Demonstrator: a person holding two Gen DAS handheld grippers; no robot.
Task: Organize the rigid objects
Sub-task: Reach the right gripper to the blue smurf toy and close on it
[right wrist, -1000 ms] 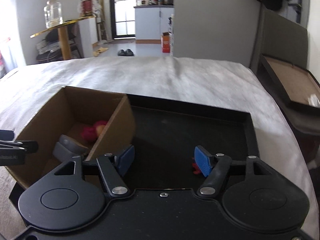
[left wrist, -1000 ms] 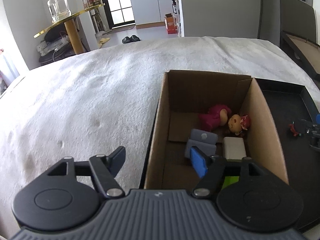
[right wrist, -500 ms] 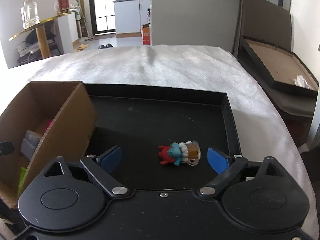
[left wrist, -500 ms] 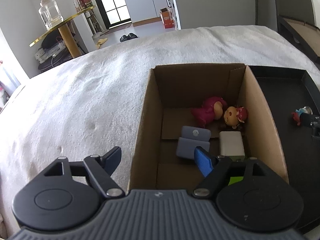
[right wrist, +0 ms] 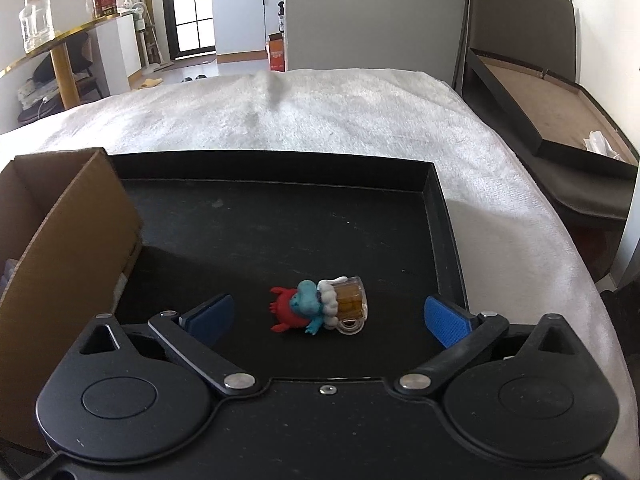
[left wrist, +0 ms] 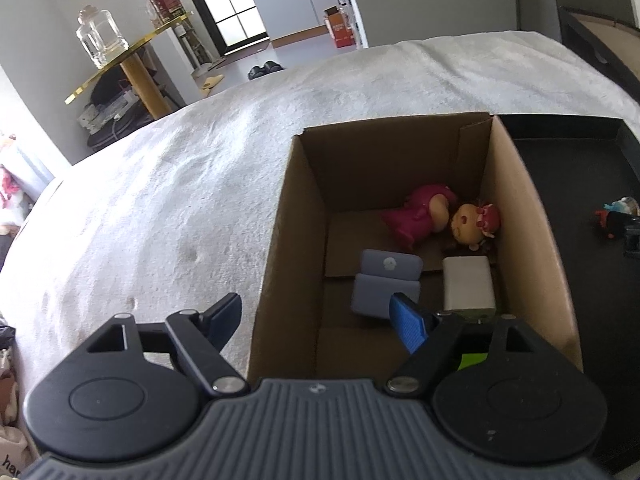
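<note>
A small toy figure [right wrist: 320, 306], red and blue with an amber mug, lies on the black tray [right wrist: 280, 168]. My right gripper [right wrist: 326, 312] hovers just before it with its jaws opening. The toy lies between the blue pads [right wrist: 442, 320], which do not touch it. The open cardboard box [left wrist: 520, 200] stands on the tray's left part. It holds a pink doll [left wrist: 420, 216], a doll head [left wrist: 474, 222], a grey case [left wrist: 386, 284] and a white block [left wrist: 468, 282]. My left gripper [left wrist: 316, 308] is open and empty, straddling the box's left wall. The toy figure [left wrist: 616, 212] also shows at that view's right edge.
Box and tray rest on a bed with a white fuzzy cover [left wrist: 180, 200]. The box's brown wall [right wrist: 72, 232] rises close to the left of my right gripper. A dark frame [right wrist: 560, 120] leans beside the bed on the right. A gold side table [left wrist: 120, 60] stands beyond the bed.
My right gripper's jaws have spread wide, and it has come down toward the toy, which now lies in full view between them. The left gripper's jaws widened a little and shifted over the box wall.
</note>
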